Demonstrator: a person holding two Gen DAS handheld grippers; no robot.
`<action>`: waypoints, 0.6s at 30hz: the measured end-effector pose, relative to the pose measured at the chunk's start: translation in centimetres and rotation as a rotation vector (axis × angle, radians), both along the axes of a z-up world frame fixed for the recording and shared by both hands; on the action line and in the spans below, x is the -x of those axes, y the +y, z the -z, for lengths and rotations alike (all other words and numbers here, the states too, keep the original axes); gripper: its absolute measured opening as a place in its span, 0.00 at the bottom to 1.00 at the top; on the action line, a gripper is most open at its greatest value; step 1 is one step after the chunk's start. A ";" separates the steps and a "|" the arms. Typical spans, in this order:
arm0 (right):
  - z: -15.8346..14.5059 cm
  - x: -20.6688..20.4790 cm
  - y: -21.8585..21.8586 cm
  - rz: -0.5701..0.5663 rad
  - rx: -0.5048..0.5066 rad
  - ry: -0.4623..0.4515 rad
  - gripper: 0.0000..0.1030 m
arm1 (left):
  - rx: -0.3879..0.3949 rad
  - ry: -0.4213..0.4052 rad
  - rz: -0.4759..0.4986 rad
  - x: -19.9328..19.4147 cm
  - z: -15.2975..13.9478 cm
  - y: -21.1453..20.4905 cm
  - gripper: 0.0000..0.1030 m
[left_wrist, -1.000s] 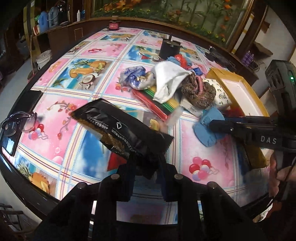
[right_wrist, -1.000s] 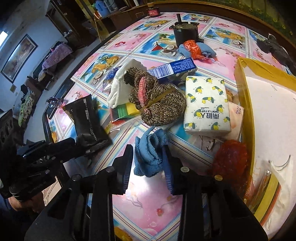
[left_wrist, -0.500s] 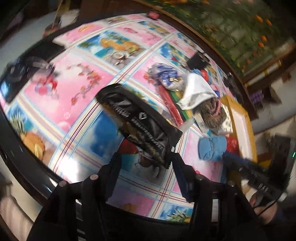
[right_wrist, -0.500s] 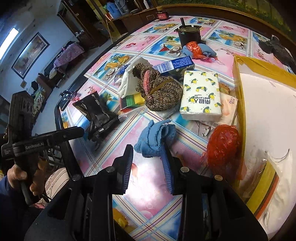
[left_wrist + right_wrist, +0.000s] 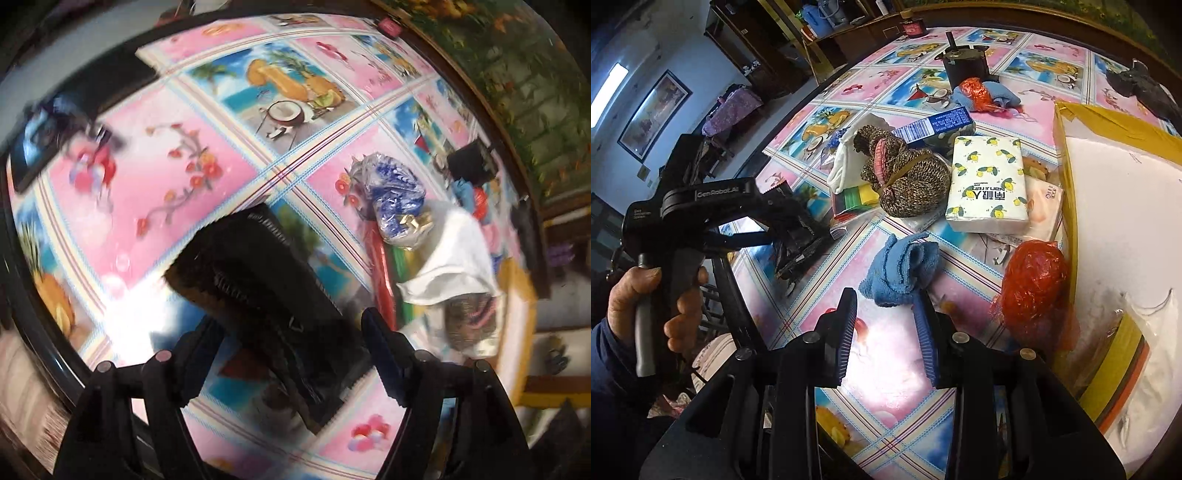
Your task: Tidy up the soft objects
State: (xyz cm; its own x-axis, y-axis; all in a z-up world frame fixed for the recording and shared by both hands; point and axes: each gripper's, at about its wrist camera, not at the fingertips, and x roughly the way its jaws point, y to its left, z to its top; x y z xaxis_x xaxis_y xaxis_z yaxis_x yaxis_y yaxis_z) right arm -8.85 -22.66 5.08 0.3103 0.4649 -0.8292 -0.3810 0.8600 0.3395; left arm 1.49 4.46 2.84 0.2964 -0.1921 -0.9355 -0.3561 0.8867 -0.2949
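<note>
Since a second ago: left gripper [image 5: 291,343] rolled, jaws opening, black packet [image 5: 266,295] loose between them on tablecloth [image 5: 155,177]. Right gripper [image 5: 886,332] part-spread, empty, before blue cloth [image 5: 901,269]. Release step; next, probably clear away.

A framed picture [image 5: 653,114] is hanging on the pale blue wall [image 5: 624,44]. Dark wooden shelving [image 5: 768,48] is standing beside it, and a ceiling light [image 5: 607,94] is glowing.

Bare tablecloth [image 5: 886,354] near edge, clutter pile [image 5: 908,181] beyond, box [image 5: 1108,206] right

Left wrist view motion-blurred; black packet [image 5: 266,295] lettering unreadable; yellow box [image 5: 1115,192] cut off.
</note>
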 end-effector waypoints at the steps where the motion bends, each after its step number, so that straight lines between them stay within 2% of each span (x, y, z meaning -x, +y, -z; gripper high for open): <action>1: 0.0 0.0 -0.1 0.001 -0.002 0.000 0.31 | -0.043 -0.023 0.046 -0.1 0.1 -0.7 0.72; 4: 0.0 0.0 -0.2 0.000 -0.007 0.005 0.33 | -0.132 -0.085 0.156 0.5 0.6 -1.9 0.59; 6: 0.2 -0.2 -0.3 0.003 -0.018 0.023 0.45 | -0.160 -0.141 0.209 1.4 0.9 -2.2 0.53; 8: 0.4 -0.3 -0.2 0.004 -0.017 0.032 0.51 | -0.162 -0.157 0.234 2.3 1.2 -2.1 0.52; 14: 0.3 -1.5 1.2 0.004 0.036 0.016 0.51 | -0.155 -0.161 0.301 4.2 1.7 -2.5 0.52; 18: 1.0 -3.3 2.2 0.035 0.102 0.039 0.51 | -0.158 -0.169 0.326 4.7 1.8 -2.7 0.52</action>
State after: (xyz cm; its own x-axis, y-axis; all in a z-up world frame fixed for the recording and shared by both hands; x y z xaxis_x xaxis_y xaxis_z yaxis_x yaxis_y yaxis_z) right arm -5.57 -20.44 4.12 0.2916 0.3665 -0.8835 -0.3381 0.9035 0.2632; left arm -3.18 1.75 1.00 0.3962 -0.1591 -0.9043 -0.0068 0.9843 -0.1761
